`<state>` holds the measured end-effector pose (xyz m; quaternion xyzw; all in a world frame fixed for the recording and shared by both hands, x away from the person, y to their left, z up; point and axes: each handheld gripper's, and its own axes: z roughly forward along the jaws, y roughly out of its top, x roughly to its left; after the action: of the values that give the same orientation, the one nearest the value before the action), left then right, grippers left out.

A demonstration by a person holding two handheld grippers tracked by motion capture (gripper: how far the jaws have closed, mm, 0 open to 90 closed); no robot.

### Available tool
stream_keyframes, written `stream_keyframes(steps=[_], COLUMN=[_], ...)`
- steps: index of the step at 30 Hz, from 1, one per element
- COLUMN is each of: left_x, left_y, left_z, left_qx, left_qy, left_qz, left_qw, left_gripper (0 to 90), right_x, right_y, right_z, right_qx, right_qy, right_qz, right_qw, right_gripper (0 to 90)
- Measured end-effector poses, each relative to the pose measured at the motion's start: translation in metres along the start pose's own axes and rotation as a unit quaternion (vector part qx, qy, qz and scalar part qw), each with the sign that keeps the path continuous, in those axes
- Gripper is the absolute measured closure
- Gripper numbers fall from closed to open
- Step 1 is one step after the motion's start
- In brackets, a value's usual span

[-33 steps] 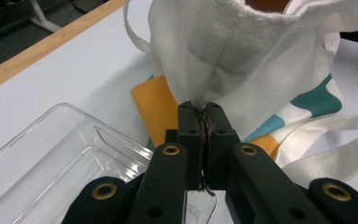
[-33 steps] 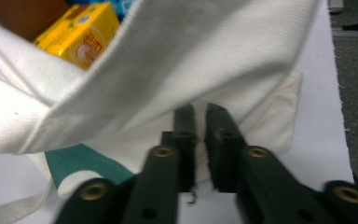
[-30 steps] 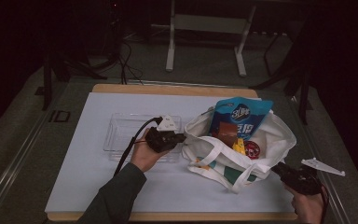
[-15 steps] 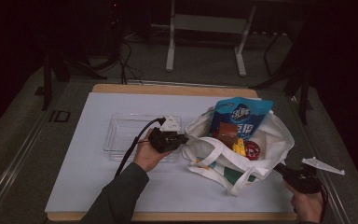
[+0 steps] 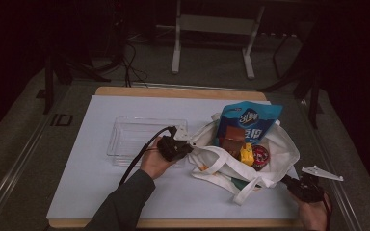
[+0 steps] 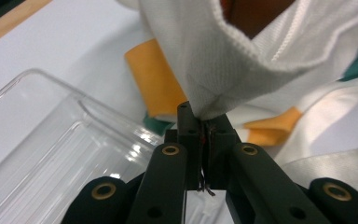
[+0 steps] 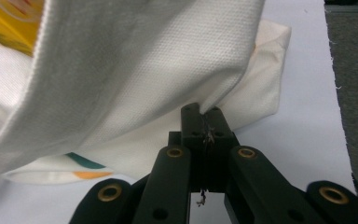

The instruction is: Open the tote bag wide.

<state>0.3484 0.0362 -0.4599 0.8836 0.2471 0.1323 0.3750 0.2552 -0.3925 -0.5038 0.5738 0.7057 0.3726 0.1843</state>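
A white tote bag (image 5: 221, 161) lies open on the white table top, with orange and green patches on its cloth (image 6: 242, 60). Inside it are a blue snack packet (image 5: 250, 120), a brown box (image 5: 231, 140), a yellow item (image 5: 246, 154) and a round red item (image 5: 260, 157). My left gripper (image 5: 189, 148) is shut on the bag's left rim, the cloth pinched between its jaws (image 6: 200, 119). At the bag's lower right, my right gripper (image 5: 287, 179) is shut on the cloth edge (image 7: 206, 116), and the white fabric (image 7: 144, 70) rises away from it.
A clear plastic tray (image 5: 130, 139) stands just left of the bag, beside my left hand (image 6: 51, 154). The white table top (image 5: 91, 183) ends close to my right gripper (image 7: 307, 93), with grey floor beyond. A metal stand's legs (image 5: 212, 43) rise behind the table.
The right gripper's jaws have closed on the bag's lower right edge. The left gripper keeps its hold on the rim, and both hands have barely moved.
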Motion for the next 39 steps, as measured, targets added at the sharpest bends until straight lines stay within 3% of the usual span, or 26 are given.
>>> stream_keyframes(steps=[6,9,15,17,18,23,26,31,34,39], left_x=[0.011,0.008,0.009,0.009,0.009,0.006,0.006,0.008,0.008,0.007], left_y=[0.000,0.001,-0.001,-0.002,-0.002,-0.002,-0.001,-0.001,0.000,0.009], left_z=[0.001,0.001,-0.004,-0.009,-0.011,-0.023,-0.031,-0.041,-0.050,-0.059], left_qx=[-0.008,-0.005,-0.018,-0.023,-0.025,-0.038,-0.050,-0.069,-0.094,-0.110], left_qy=[-0.011,-0.001,-0.011,-0.018,-0.020,-0.018,-0.021,-0.021,-0.020,-0.019], left_qz=[-0.021,-0.014,-0.022,-0.018,-0.017,-0.010,-0.010,-0.007,-0.010,-0.002], left_qw=[0.9997,0.9999,0.9995,0.9994,0.9993,0.9990,0.9985,0.9974,0.9953,0.9937], left_gripper=[88.0,88.0,85.7,79.9,75.4,66.6,63.9,61.1,61.3,60.2], right_x=[-0.005,-0.007,-0.005,-0.005,-0.005,-0.007,-0.009,-0.008,-0.006,-0.004], right_y=[-0.003,-0.004,0.000,0.001,0.001,0.002,0.007,0.020,0.029,0.044], right_z=[0.016,0.019,0.011,0.007,0.003,-0.016,-0.030,-0.048,-0.053,-0.058], right_qx=[0.020,0.021,0.021,0.018,0.014,-0.008,-0.030,-0.058,-0.069,-0.087], right_qy=[-0.011,-0.008,-0.010,-0.014,-0.012,-0.007,-0.013,-0.004,-0.004,-0.007], right_qz=[0.003,0.014,0.002,0.003,0.001,0.007,0.008,0.006,0.000,-0.006], right_qw=[0.9997,0.9997,0.9997,0.9997,0.9998,0.9999,0.9994,0.9983,0.9976,0.9962], right_gripper=[89.7,89.7,88.1,81.5,75.8,64.0,61.1,58.1,57.5,56.9])
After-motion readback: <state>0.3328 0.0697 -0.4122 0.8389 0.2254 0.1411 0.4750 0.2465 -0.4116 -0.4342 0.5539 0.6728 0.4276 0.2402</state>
